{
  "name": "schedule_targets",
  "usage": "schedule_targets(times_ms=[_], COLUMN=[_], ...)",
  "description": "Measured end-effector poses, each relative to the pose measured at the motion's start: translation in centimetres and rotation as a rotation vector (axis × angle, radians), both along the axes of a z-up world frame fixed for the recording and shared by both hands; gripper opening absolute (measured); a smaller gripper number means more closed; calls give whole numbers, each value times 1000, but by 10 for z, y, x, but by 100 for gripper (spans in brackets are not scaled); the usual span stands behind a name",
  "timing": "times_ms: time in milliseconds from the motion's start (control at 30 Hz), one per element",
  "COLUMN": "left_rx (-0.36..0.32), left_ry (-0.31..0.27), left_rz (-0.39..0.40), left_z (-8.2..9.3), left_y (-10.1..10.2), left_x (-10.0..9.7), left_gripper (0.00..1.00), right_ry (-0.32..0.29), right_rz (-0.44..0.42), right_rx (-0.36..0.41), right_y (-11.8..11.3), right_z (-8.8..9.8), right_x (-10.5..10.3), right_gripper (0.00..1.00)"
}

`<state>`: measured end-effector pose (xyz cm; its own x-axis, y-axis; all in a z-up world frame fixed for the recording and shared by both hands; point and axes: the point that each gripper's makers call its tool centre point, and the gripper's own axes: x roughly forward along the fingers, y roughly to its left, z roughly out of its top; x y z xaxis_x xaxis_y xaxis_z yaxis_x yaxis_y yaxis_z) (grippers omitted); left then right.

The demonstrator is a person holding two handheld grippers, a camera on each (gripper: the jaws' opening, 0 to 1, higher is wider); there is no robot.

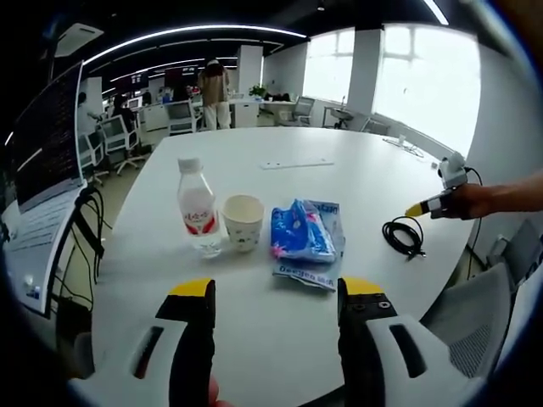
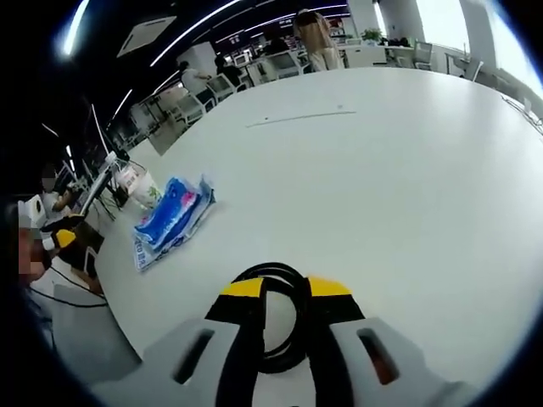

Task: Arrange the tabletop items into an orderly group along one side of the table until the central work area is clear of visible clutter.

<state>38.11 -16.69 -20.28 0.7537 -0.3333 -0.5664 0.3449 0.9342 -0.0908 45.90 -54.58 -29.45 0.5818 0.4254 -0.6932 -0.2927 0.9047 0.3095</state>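
White round table (image 1: 280, 331) — open office, desks behind.

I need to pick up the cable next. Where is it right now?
In the right gripper view, the coiled black cable lies on the white table between the right gripper jaws; in the left gripper view it sits right of the blue packet.

Open office — bright windows (image 1: 424, 80), desks, perhaps swivel chairs (image 1: 114, 136).
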Motion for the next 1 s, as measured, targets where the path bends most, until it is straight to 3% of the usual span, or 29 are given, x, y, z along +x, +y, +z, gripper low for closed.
schedule_targets(times_ms=[367,1000], left_rx=[-1,-12], left_ry=[2,3], left_rz=[5,15], left_z=[-1,0], left_y=[4,6], left_x=[-2,-3], left_gripper=[58,58], right_ry=[-15,-39], right_rz=[48,225], right_rx=[5,4], right_y=[24,104], right_z=[5,12], right_x=[7,38], right_gripper=[16,16])
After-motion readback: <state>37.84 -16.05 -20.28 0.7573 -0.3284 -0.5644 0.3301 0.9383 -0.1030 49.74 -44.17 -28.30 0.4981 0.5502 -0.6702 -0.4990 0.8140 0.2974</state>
